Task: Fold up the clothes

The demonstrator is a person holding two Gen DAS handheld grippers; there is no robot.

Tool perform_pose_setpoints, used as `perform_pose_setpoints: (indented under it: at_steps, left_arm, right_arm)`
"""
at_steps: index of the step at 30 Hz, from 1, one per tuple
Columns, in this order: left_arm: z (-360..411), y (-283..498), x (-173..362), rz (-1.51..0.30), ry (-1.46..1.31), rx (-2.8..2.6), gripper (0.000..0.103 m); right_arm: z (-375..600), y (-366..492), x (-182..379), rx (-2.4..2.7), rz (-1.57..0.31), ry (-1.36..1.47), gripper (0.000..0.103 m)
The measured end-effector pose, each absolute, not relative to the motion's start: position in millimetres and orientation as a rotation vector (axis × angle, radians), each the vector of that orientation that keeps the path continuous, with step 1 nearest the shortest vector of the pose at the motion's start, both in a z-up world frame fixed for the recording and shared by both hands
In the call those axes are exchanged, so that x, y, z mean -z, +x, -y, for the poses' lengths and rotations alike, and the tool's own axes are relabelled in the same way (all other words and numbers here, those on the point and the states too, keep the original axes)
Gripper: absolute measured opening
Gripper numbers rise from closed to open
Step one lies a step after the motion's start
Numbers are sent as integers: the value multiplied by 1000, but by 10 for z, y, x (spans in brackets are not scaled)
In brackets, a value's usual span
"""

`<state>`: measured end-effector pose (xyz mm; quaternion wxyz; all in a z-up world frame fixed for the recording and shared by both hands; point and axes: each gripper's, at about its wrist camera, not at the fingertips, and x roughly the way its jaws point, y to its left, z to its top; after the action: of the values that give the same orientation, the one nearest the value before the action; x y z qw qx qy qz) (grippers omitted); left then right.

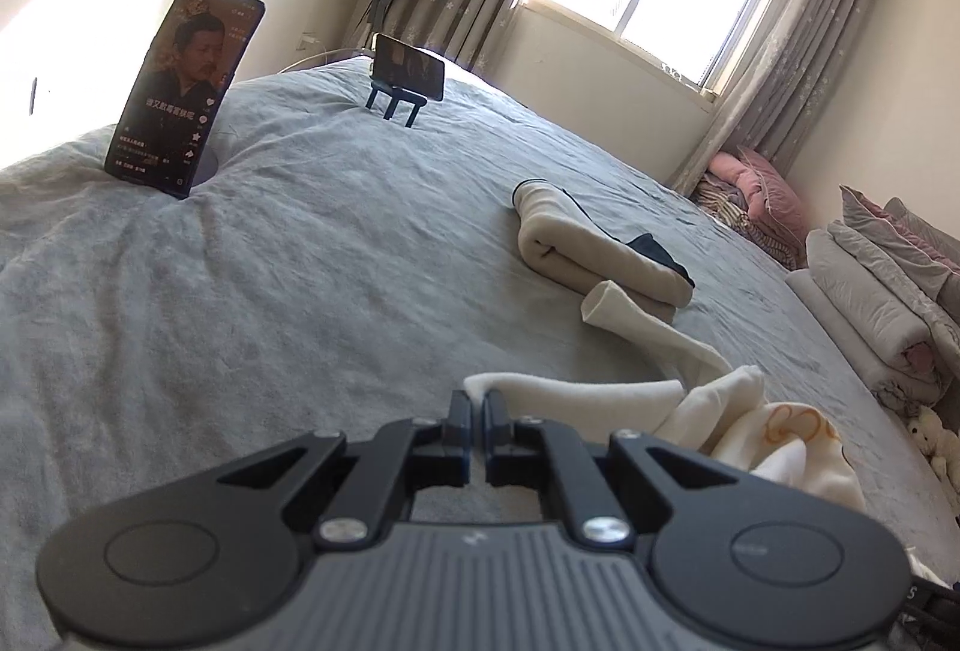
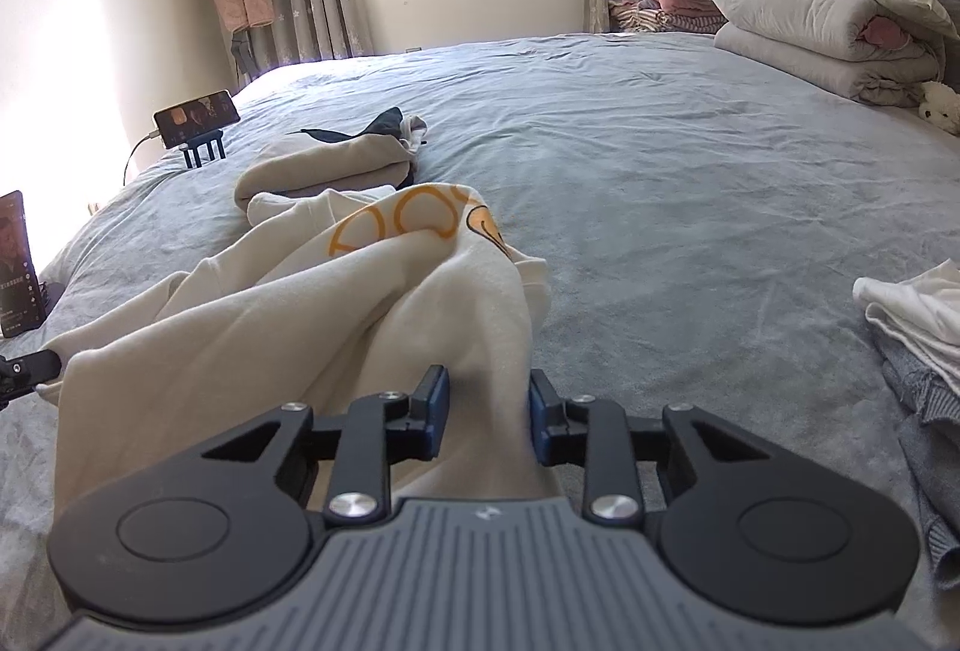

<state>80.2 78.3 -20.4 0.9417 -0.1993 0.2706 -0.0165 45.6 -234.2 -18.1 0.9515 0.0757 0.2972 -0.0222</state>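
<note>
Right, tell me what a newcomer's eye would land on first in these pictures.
First, the cream sweatshirt with its orange print, rumpled mid-bed on the grey bedspread, with the left gripper shut on one edge and the right gripper around a bunched fold. Next, the lit phone propped upright at the bed's left edge. Behind the sweatshirt lies a folded beige garment.

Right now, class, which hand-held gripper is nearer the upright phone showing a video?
Left. The left hand-held gripper pinches the cream sweatshirt edge on the upright phone's side; the right hand-held gripper holds bunched fabric farther away.
</note>
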Motion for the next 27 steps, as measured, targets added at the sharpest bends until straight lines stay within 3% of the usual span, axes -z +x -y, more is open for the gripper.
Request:
perform_pose_setpoints:
  at_steps: [18,27]
  left_arm:
    - [-1141,868,107,-412,-171,-333,4]
    - [-1504,1088,260,-409,-156,-465,4]
  right_arm:
    - [2296,454,169,22,-603,157,23]
    - [2280,423,167,-16,-623,172,40]
